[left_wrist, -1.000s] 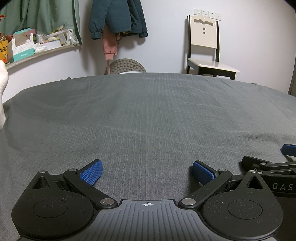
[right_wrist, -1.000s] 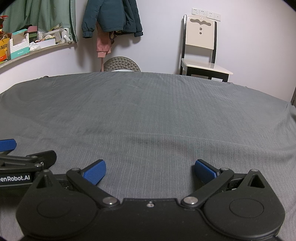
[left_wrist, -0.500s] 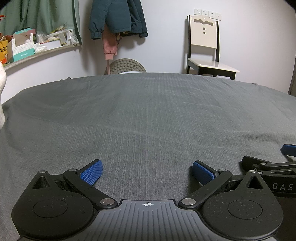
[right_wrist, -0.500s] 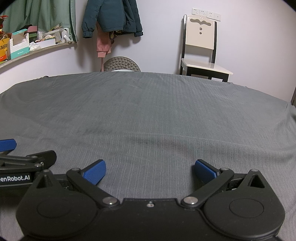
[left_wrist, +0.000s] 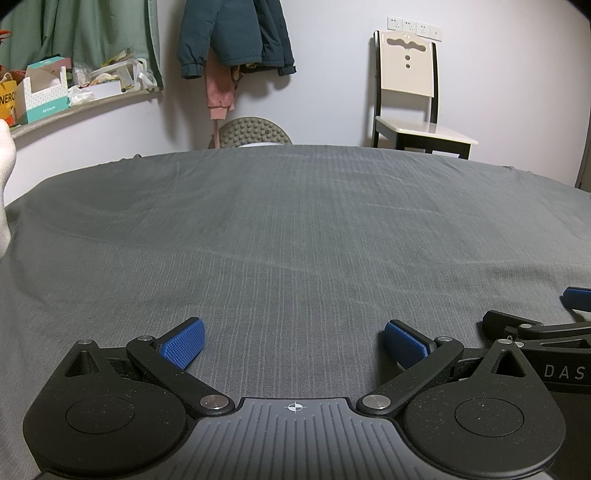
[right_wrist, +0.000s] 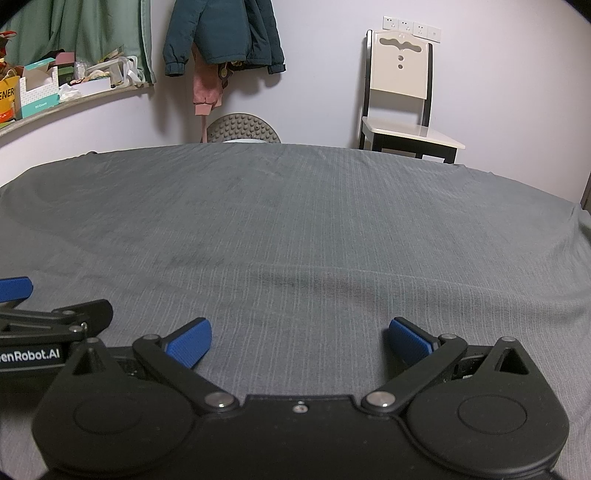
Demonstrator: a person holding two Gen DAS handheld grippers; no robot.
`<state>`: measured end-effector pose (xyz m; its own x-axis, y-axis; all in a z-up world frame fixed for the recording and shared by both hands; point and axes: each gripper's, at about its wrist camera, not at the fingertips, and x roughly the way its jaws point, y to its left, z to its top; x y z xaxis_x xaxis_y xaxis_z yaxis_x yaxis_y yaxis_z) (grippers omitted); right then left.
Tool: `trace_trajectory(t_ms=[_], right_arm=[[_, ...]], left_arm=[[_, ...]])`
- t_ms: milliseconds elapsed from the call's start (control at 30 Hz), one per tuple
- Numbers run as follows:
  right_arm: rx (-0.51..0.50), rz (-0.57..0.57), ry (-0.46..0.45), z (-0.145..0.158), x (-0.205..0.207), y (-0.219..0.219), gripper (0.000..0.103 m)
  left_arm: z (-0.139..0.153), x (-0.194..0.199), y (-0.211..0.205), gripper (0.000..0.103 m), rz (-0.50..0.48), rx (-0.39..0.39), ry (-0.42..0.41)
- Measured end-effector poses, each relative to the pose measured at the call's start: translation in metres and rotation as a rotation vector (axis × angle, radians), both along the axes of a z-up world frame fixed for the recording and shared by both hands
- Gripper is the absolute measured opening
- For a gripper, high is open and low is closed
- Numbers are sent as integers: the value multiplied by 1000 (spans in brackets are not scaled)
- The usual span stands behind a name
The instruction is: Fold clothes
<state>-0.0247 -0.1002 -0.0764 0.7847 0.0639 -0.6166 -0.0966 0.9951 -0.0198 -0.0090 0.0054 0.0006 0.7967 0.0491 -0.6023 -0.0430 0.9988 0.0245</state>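
The only candidate for the garment to be folded is a white piece of soft cloth (left_wrist: pixel 5 184), seen as a sliver at the far left edge of the left wrist view and not seen at all in the right wrist view; whether it is truly a garment, and how its long axis lies, cannot be told from so little of it. It is placed to the left of both tools and somewhat ahead of them, at or beyond the left border of the grey ribbed cloth-covered table (left_wrist: pixel 295 229), though whether it rests on that surface cannot be told. The left tool (left_wrist: pixel 293 341) is therefore judged the nearer one, and a reach leftward is what the next move seems to call for. The left tool is held low over the near edge of the table with its blue ribbed pads (left_wrist: pixel 183 343) spread wide and nothing between them. The right tool (right_wrist: pixel 299 341) is held just beside it on the right, likewise spread wide and empty, and pointed the same way, straight across the bare grey surface. Beyond the far edge of the table a cream and black wooden chair (right_wrist: pixel 400 96) is set against the wall, a dark teal padded jacket (left_wrist: pixel 232 33) is hung above a pink garment, and a cluttered wall shelf (left_wrist: pixel 85 99) is seen at the left.
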Motion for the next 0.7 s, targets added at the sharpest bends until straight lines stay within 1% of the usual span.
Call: trace_trajectory(t_ms=[567,700], right_arm=[[4,-2,-2,-1,0,2,103],[32,-3,-14,4,-1,-3,103]], left_arm=[[2,3,1,103,14,-5,6],[17,-3,-4,103,35,41,15]])
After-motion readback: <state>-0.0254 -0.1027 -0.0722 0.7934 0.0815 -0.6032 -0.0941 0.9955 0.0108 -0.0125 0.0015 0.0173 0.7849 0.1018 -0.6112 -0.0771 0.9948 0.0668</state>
